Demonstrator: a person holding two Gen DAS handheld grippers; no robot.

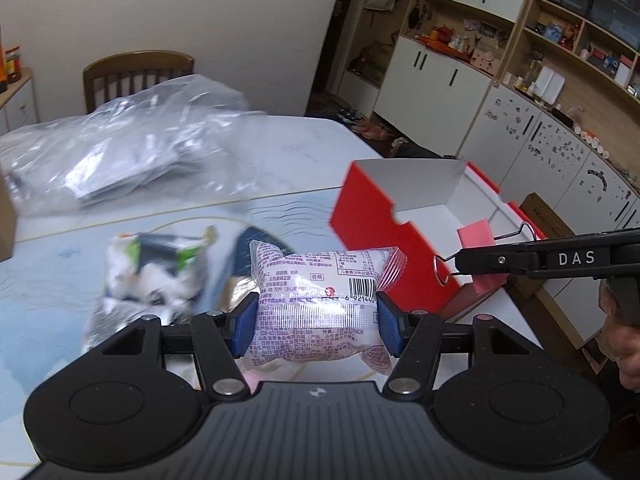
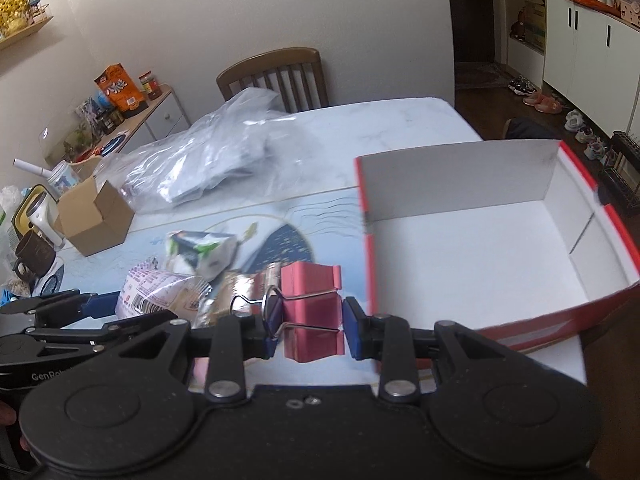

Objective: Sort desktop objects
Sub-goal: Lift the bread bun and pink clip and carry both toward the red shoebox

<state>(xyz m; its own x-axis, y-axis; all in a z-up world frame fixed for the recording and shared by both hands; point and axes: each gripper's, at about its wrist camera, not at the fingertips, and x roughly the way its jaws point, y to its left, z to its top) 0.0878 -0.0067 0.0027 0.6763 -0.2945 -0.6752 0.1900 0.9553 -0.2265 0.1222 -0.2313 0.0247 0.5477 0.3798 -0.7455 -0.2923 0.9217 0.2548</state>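
Note:
My left gripper [image 1: 317, 326] is shut on a white snack packet [image 1: 320, 292] with purple print, held above the table. My right gripper [image 2: 310, 330] is shut on a pink binder clip [image 2: 312, 312], held just left of the red box [image 2: 624, 240]. In the left wrist view the right gripper [image 1: 476, 264] with the clip [image 1: 480, 256] hovers over the red box's [image 1: 368, 220] near corner. In the right wrist view the left gripper [image 2: 104, 312] and its packet [image 2: 160, 292] are at lower left. A green-white snack bag [image 1: 152, 272] and a gold packet [image 2: 240, 292] lie on the table.
A big clear plastic bag [image 1: 120, 160] lies at the back of the table, a wooden chair [image 2: 276, 76] behind it. A small cardboard box [image 2: 96, 216], a brown mug [image 2: 34, 252] and clutter stand at the left. The red box's white inside holds nothing.

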